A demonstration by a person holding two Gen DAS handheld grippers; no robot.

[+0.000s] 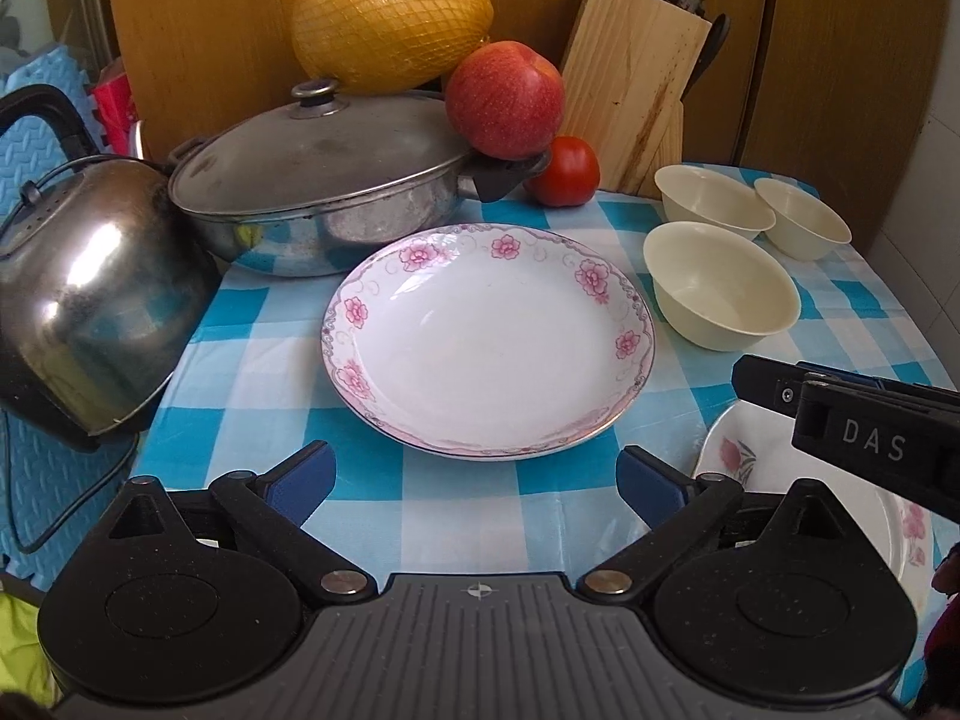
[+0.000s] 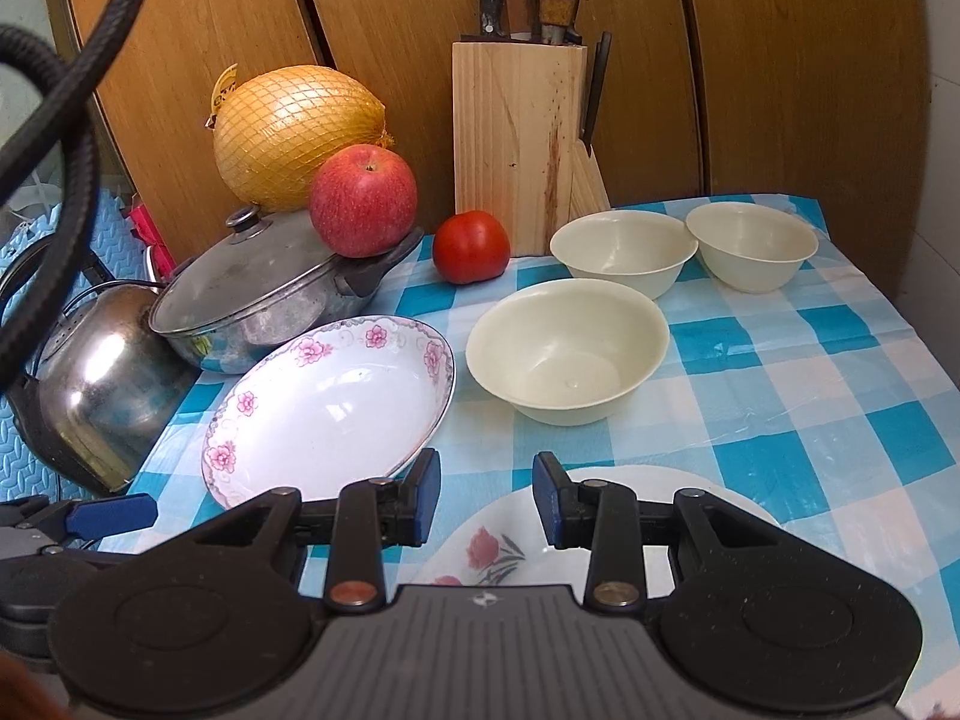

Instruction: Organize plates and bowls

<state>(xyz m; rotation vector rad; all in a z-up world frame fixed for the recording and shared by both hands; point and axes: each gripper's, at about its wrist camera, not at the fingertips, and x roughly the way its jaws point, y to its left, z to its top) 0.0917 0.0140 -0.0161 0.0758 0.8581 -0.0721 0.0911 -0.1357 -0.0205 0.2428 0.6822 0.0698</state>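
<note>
Landmark: the deep rose-rimmed plate [image 1: 489,339] in the middle of the blue-and-white checked tablecloth [image 1: 252,372]; every place below is given from it.

Progress: judged from how things lie, little is sorted — nothing is stacked on anything else, neither plates nor bowls.

Left to do: probably gather the two plates into one pile and nest the three bowls, then set both groups somewhere tidy.

Plates, count: two. The rose-rimmed one, and a flatter tulip-patterned plate [image 2: 498,549] just beside it toward the camera, apart from it and partly hidden under the right gripper.

Bowls, count: three, all cream. The nearest bowl [image 2: 567,348] stands just to the right of the landmark plate; the second bowl [image 2: 624,249] and third bowl [image 2: 753,246] sit side by side behind it, each upright and empty.

Other things, count: one lidded pot [image 1: 324,180] touching or nearly touching the plate's far-left rim, one kettle [image 1: 90,300] left of it, one apple [image 1: 504,99] perched on the pot handle, one tomato [image 1: 567,171], one netted pomelo [image 1: 390,6], one knife block [image 1: 630,102] — all behind the plate.

Left gripper [image 1: 477,477]: jaws wide, nothing between them, hovering at the plate's near edge.

Right gripper [image 2: 486,495]: jaws narrow with a clear gap, holding nothing, poised above the tulip-patterned plate's far rim; whether the pads touch it cannot be told.
</note>
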